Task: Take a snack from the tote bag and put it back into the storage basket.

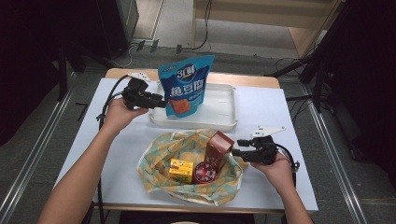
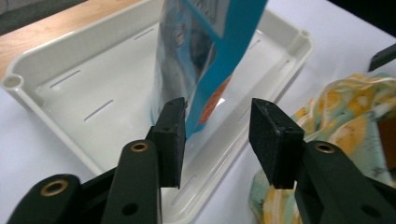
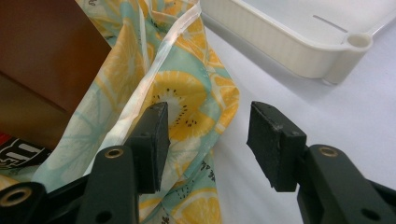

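Tabletop scene seen from above: a white table (image 1: 280, 112) holds a white plastic tray (image 1: 224, 109) at the far middle and a fruit-print cloth bag (image 1: 161, 154) spread open at the near middle. Standing upright in the left part of the tray is a blue snack pouch (image 1: 187, 86) printed with large white Chinese characters, a round logo at the top that seems to begin with a "3", and an orange picture panel low on its front. The left gripper (image 1: 161, 101), held in the person's left hand (image 1: 119, 114), reaches in from the left to the pouch's lower left edge. In the left gripper view its two black jaws are spread, with the lower corner of the pouch (image 2: 210, 74) hanging between them; one pad (image 2: 170, 140) looks to be just against the pouch and the other stands apart from it, so the pouch is not pinched. On the cloth bag lie a yellow box (image 1: 181, 170), a round red and black tin (image 1: 204, 171) and a tall brown carton (image 1: 218, 148); their print is too small to read. The right gripper (image 1: 236, 153), in the right hand (image 1: 280, 170), sits just right of the carton, its jaws spread around the bag's edge (image 3: 196, 112) without pressing it.
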### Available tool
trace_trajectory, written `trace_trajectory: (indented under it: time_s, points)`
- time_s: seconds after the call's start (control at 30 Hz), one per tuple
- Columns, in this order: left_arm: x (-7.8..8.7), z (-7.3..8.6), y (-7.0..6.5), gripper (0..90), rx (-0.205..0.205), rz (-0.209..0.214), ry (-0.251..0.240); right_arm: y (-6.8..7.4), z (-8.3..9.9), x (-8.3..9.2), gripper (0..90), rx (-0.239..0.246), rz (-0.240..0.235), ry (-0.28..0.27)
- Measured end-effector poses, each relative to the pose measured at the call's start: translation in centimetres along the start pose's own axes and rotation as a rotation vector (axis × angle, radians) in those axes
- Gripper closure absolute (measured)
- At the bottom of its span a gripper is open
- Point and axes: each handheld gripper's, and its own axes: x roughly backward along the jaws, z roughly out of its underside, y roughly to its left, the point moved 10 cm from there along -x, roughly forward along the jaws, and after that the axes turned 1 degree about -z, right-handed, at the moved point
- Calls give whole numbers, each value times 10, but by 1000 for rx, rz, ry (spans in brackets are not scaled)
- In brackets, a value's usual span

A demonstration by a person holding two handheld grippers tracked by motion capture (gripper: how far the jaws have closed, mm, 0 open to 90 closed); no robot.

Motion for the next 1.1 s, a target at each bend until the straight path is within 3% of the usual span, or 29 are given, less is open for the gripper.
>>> trace_trajectory:
  time_s: [0.17, 0.27, 0.37, 0.5, 0.67, 1.0, 1.1]
  points:
    - [-10, 6, 5, 667, 39, -22, 20, 0, -1, -1, 494, 3, -3, 1]
    - [-18, 8, 6, 755, 86, -18, 34, 0, -1, -2, 494, 7, -2, 3]
    - [-25, 9, 7, 801, 86, -39, 45, 0, -2, -2, 494, 4, -3, 6]
    - [-28, 8, 10, 860, 103, -53, 23, 0, -3, -3, 494, 13, -5, 2]
    - [-32, 4, 13, 897, 116, -79, 6, 0, -3, -3, 494, 11, -4, 4]
    - [-45, -11, 18, 900, 151, -82, -28, 0, -4, -2, 496, 16, -3, 0]
    - [-49, -16, 20, 900, 149, -85, -12, 0, -4, -3, 497, 18, -5, 0]
